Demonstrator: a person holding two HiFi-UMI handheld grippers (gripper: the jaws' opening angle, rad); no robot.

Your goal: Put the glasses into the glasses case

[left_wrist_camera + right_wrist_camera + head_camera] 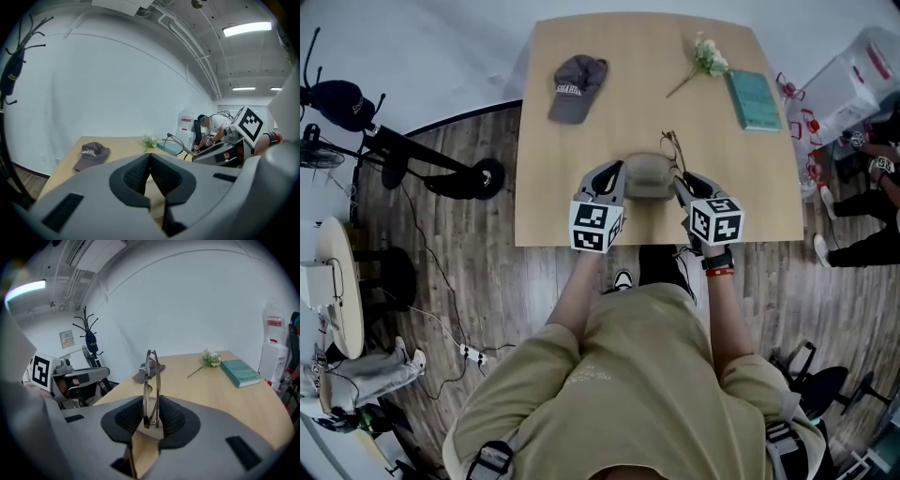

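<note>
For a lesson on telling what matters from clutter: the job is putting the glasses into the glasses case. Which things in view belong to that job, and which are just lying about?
Belong to the job:
- glasses, clamped in the right gripper
- glasses case, on the table

Just lying about:
- cap
- flower sprig
- teal book

The person wears a tan short-sleeved T-shirt (628, 375), black buckled shoulder straps (492, 459) and a black-and-red wristband (719, 266). The grey left tool (616, 169) and right tool (679, 178) each bear a black-and-white marker cube (596, 225).
</note>
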